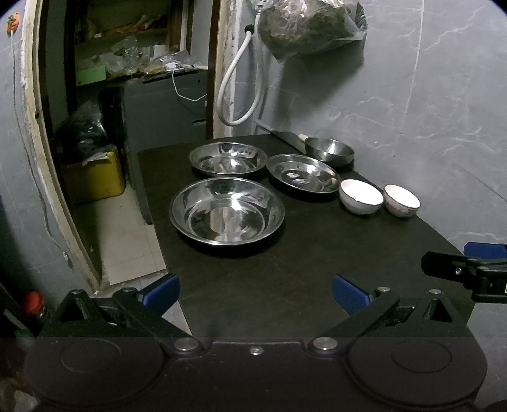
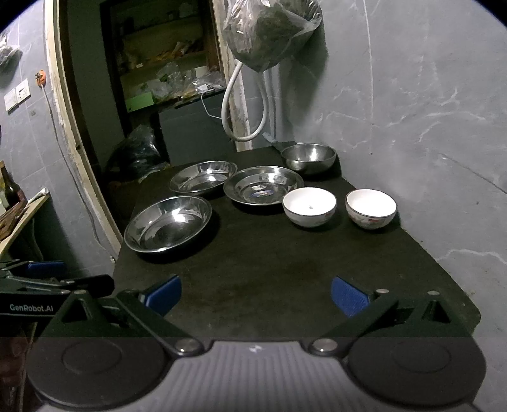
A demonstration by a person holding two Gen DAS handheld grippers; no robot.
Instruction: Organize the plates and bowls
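Dishes sit in a loose group on a dark table (image 1: 285,285) that stands against a grey wall (image 1: 427,95). Nearest is a big steel plate (image 1: 227,211), shiny and deep. Behind it is a second steel plate (image 1: 228,158), about the same shape. To the right of that one lies a flatter steel plate (image 1: 302,172) with a small sticker in the middle (the sticker shows better in the right wrist view). A steel bowl (image 1: 329,151) stands at the back, close to the wall. Two white bowls stand side by side near the wall, a bigger white bowl (image 1: 361,196) and a smaller white bowl (image 1: 401,200). They are close together but do not touch. The bigger one has a tiny dark speck inside.

The left gripper (image 1: 256,293) hangs low over the near end of the table. Its blue fingertips (image 1: 161,291) are spread wide apart and hold nothing. The right gripper (image 2: 256,293) is beside it, also near the front edge, and its blue pads (image 2: 348,296) are spread wide too, with nothing between them. Both are well apart from the dishes.

A plastic bag (image 1: 307,25) full of something dark hangs on the wall above the table. A white hose (image 1: 236,88) loops down beside it. Past the table is a doorway with messy shelves (image 1: 126,47) and a yellow box (image 1: 95,177) on the floor.
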